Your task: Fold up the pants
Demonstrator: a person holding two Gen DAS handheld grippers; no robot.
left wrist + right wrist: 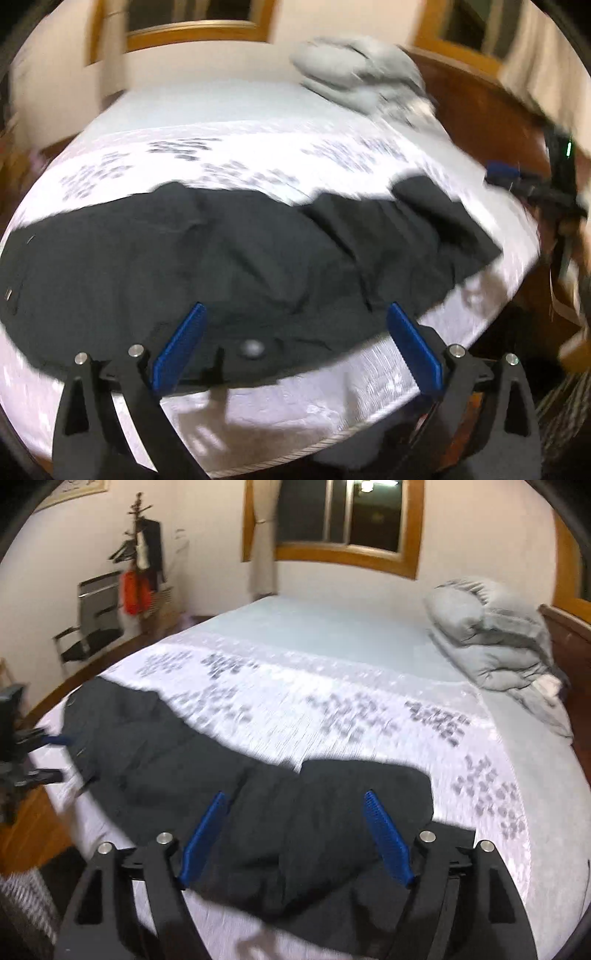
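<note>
A pair of black pants (221, 258) is lying spread across the near part of a bed (258, 155), on a white cover with grey printed patches (332, 709). In the left wrist view the left tool (295, 343) is hovering above the waistband end, where a round button (252, 348) is showing between its blue fingers (181, 347); the fingers are standing wide apart and holding nothing. In the right wrist view the right tool (297, 834) is hanging over the leg end of the pants (314, 830), where the cloth is lying bunched in soft folds, and its blue fingers (388, 838) are likewise spread wide with nothing between them. The other tool is showing at the far edge of each view: the right tool (517, 181) beside the leg end at the bed's edge, the left tool (40, 757) just beside the waistband. A folded grey quilt (495, 646) is sitting at the far corner of the bed, well apart from the pants, near a wooden headboard (472, 96). A wood-framed window (340, 517) is showing on the back wall, and a chair (92, 624) and a coat rack (142, 554) are standing by the left wall.
</note>
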